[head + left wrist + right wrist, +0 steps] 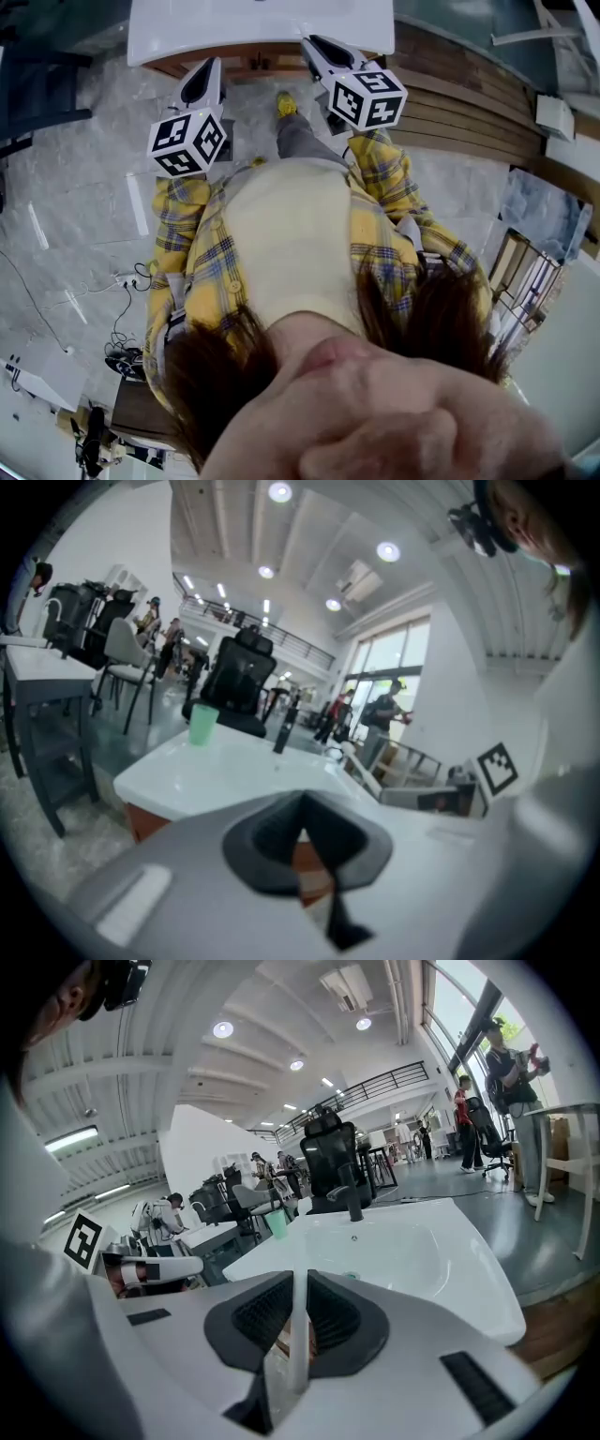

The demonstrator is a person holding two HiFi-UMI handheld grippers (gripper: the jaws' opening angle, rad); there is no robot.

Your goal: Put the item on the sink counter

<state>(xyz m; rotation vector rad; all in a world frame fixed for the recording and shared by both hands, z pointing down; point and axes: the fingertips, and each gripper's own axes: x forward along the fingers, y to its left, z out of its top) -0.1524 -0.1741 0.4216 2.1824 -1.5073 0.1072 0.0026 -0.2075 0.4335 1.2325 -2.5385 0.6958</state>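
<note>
Item [296, 1335]: a thin pale strip, can't ID it further. It's already in the right tongs, so the relation that matters is tongs to sink desk.

Head view:
- Sink desk [187, 33] is straight ahead of the person, at the top of frame.
- Right tongs [323, 49] has its tip at the desk's near edge. Left tongs [204, 82] is just short of that edge.
- Right looks nearer.
- The item itself can't be made out here.

Left gripper view:
- Left tongs [302, 803] has its pads together at the tip. Only a sliver of brown cabinet shows through lower down, with nothing between the pads.
- Sink desk [216, 766] is ahead and slightly left, with a green cup [202, 724] and a dark faucet [281, 733] on its far side.

Right gripper view:
- Right tongs [298, 1279] is pinched narrow on the item, which stands on edge in the slot with its long axis running forward along the pads.
- The basin [403, 1251] is dead ahead and below. The flat desk rim [487, 1307] is nearer, off to the right.
- My read: a short reach forward and down onto the rim rather than into the basin, then release. The strip is thin, so it may tip flat once let go.
</note>
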